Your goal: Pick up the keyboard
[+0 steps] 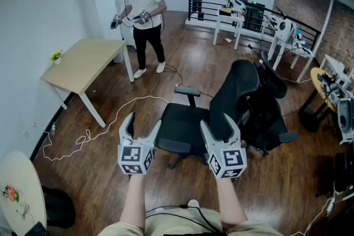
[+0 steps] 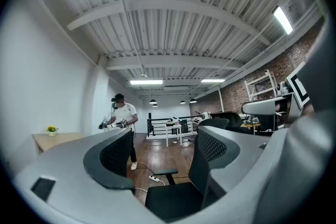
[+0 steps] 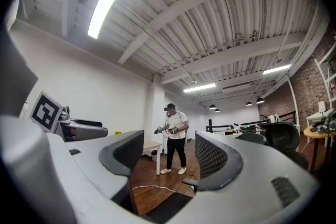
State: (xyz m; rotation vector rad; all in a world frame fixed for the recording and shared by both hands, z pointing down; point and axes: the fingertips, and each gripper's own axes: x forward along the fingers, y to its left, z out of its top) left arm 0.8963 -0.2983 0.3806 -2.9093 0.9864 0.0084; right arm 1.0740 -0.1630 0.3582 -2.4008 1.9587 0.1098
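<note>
No keyboard shows clearly in any view. My left gripper (image 1: 144,123) and right gripper (image 1: 217,123) are held level side by side in front of me, above a black office chair (image 1: 185,124). Both are open with nothing between the jaws. Between the left gripper's (image 2: 165,152) jaws, in its own view, I see the chair's seat (image 2: 173,202) and the wooden floor. The right gripper's (image 3: 169,157) view shows floor and a person through the gap. A dark flat thing (image 1: 34,228) on the round table at the bottom left is cut off and I cannot identify it.
A person (image 1: 145,14) with grippers stands at the back by a wooden table (image 1: 83,63). A round white table (image 1: 16,185) is at my near left. A second dark chair (image 1: 265,113) stands to the right. A white cable (image 1: 110,119) lies on the floor. Desks with equipment line the far right.
</note>
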